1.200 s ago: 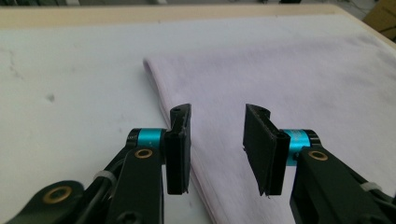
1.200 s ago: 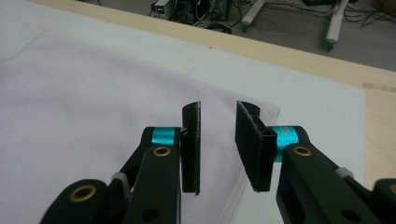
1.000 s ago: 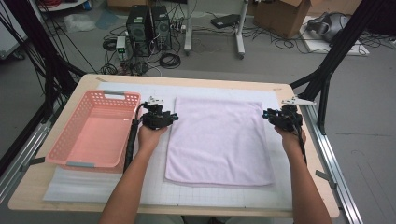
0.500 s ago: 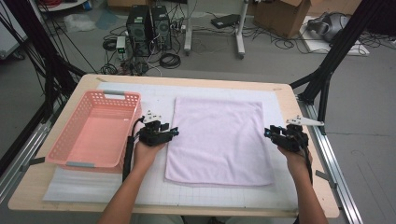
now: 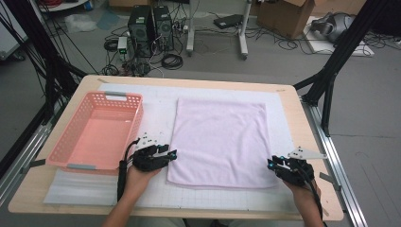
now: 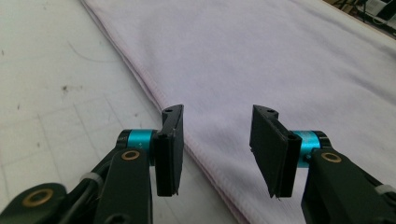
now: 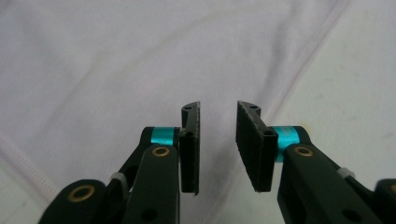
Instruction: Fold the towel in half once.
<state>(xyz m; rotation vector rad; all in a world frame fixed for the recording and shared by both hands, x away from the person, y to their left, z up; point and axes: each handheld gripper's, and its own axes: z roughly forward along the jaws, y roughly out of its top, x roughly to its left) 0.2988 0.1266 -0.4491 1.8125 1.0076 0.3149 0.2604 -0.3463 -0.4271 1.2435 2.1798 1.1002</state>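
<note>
Towel (image 5: 220, 139) lies flat mid-table, right of the pink basket (image 5: 97, 130) — soft, light, limp, will sag. Left gripper (image 6: 215, 140) and right gripper (image 7: 218, 140) both open, jaws just narrowed, nothing pinched — take the two near corners at the hem

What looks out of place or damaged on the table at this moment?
Nothing stands out. The towel lies flat and almost square on the white mat, and the pink basket stands upright and empty beside it.
</note>
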